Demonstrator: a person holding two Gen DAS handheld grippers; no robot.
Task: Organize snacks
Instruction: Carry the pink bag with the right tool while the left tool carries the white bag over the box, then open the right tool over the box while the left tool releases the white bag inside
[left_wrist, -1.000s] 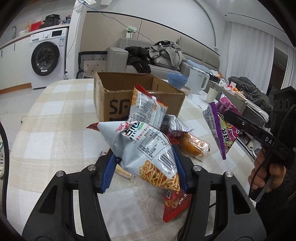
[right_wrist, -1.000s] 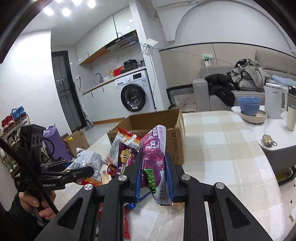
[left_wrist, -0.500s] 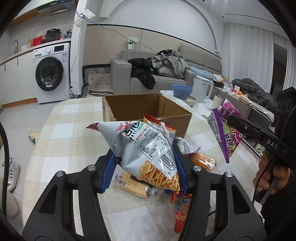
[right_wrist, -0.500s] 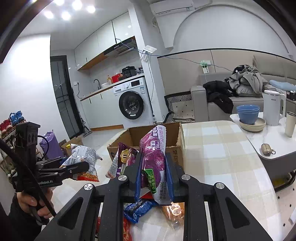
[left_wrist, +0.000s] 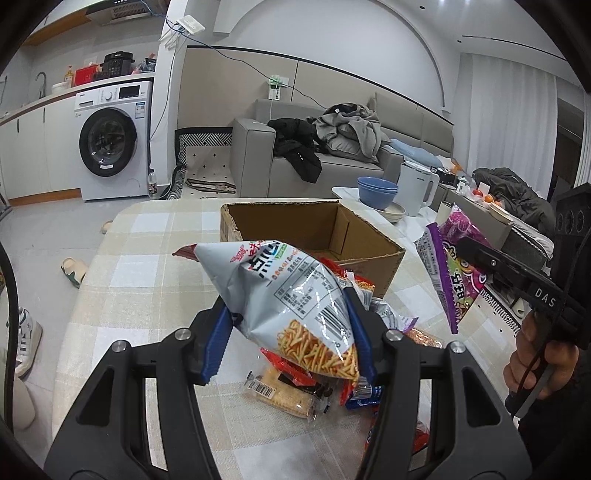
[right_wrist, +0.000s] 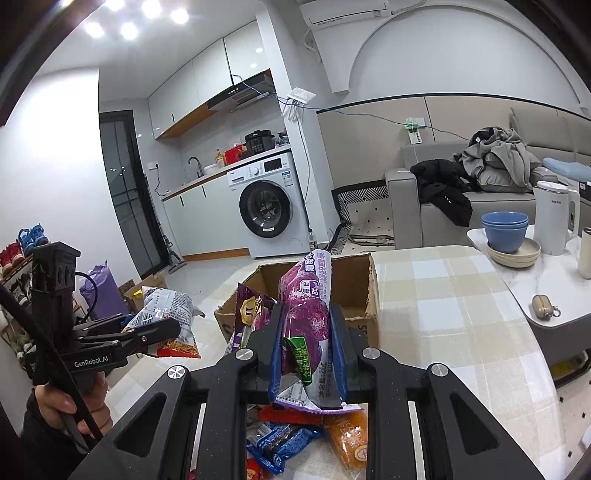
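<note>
My left gripper (left_wrist: 290, 317) is shut on a grey chip bag (left_wrist: 291, 295) printed with fried sticks, held in the air over the snack pile. My right gripper (right_wrist: 306, 314) is shut on a purple snack bag (right_wrist: 306, 306), also lifted; in the left wrist view that purple bag (left_wrist: 448, 273) hangs at the right. An open cardboard box (left_wrist: 325, 229) stands on the checked tablecloth just beyond both bags, and what I see of its inside is bare. In the right wrist view the left gripper (right_wrist: 162, 328) with the grey bag (right_wrist: 166, 314) is at the left.
Loose snacks lie below the grippers: a cracker pack (left_wrist: 284, 391), a blue wrapper (right_wrist: 284, 443), an orange pack (right_wrist: 347, 435), red packets. A side table at the right carries blue bowls (right_wrist: 504, 229), a white kettle (right_wrist: 552, 218) and a small pouch (right_wrist: 543, 306). A sofa and washing machine stand behind.
Both grippers have risen with their bags and moved nearer the box, so its open top and inside now show. The grips on both bags are unchanged.
</note>
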